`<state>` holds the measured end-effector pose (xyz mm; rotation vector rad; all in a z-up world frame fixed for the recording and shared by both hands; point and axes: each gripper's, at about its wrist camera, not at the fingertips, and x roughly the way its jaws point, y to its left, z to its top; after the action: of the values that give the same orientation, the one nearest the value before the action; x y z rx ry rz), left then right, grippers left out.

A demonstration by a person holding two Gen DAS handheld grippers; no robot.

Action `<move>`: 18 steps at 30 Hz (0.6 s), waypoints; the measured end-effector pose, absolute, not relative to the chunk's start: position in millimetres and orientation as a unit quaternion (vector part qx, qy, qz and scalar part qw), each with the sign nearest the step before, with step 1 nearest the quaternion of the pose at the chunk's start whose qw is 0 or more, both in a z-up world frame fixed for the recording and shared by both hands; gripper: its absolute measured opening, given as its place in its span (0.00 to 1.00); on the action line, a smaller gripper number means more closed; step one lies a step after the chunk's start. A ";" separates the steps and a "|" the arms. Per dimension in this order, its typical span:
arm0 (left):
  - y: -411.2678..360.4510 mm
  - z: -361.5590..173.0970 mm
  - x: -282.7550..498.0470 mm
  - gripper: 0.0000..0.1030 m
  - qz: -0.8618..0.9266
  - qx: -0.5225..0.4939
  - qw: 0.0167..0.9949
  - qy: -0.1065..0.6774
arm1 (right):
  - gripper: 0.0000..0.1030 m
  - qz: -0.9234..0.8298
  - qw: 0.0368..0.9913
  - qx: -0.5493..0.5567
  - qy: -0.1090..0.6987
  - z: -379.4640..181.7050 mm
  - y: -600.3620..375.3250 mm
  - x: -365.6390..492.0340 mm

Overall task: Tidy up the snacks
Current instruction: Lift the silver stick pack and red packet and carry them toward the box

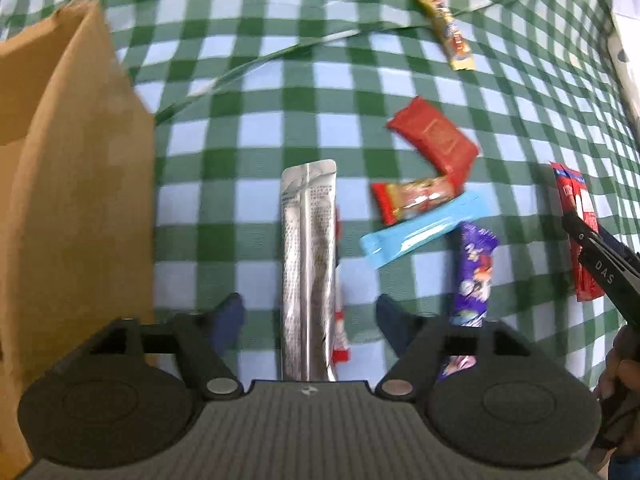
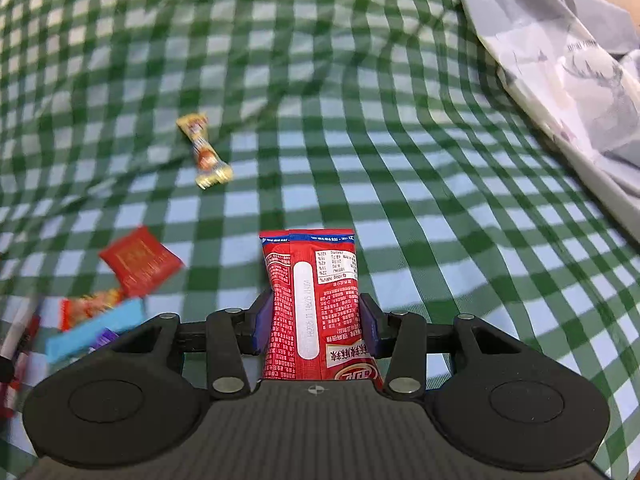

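Left wrist view, near to far. The left claw stands wide apart, pads clear of the silver sachet lying lengthwise between them on the green-checked cloth; the sachet's near end is cut off by the claw body. A red-and-white wrapper shows only as a sliver along the sachet's right edge, mostly hidden beneath it. Right of the sachet, a purple packet is partly covered by the right finger linkage. Just beyond it lie a light-blue bar, an orange-red bar and a red square packet, overlapping one another. Left of the sachet stands a brown paper bag; its inside is not visible. Far beyond the sachet, a yellow stick lies alone near a crease in the cloth, with open cloth between it and the sachet. At the right edge, the other gripper and part of a hand enter, cut off by the frame.

Right wrist view. The right claw is closed on a red snack pouch, pads pressing both its sides; the pouch's near end is hidden by the body. Left of the pouch, blurred, lies the overlapping cluster; its nearest pieces cannot be made out. Beyond the pouch is open cloth; to its far right, a grey printed fabric overlaps the cloth's edge.
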<state>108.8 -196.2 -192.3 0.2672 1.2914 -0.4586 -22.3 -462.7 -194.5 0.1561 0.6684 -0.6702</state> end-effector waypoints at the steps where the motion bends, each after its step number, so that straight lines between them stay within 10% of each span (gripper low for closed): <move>1: -192.1 -194.3 108.4 0.78 -0.211 0.121 0.763 0.599 | 0.45 -0.325 0.885 0.077 0.325 -199.4 -463.5 -23.0; 4: -184.4 -201.4 105.9 0.78 -0.209 0.121 0.751 0.615 | 0.45 -0.331 0.878 0.083 0.335 -211.9 -464.2 -25.1; 8: -182.1 -203.3 102.0 0.52 -0.207 0.129 0.752 0.613 | 0.46 -0.334 0.877 0.088 0.334 -218.7 -464.2 -27.5; 18: -188.8 -209.5 132.5 0.52 -0.146 0.118 0.776 0.602 | 0.46 -0.332 0.878 0.086 0.335 -221.3 -462.9 -28.5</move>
<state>132.5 -188.8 -209.5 0.2549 1.3029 -0.3158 -28.5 -462.9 -221.3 0.1804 0.6983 -0.6921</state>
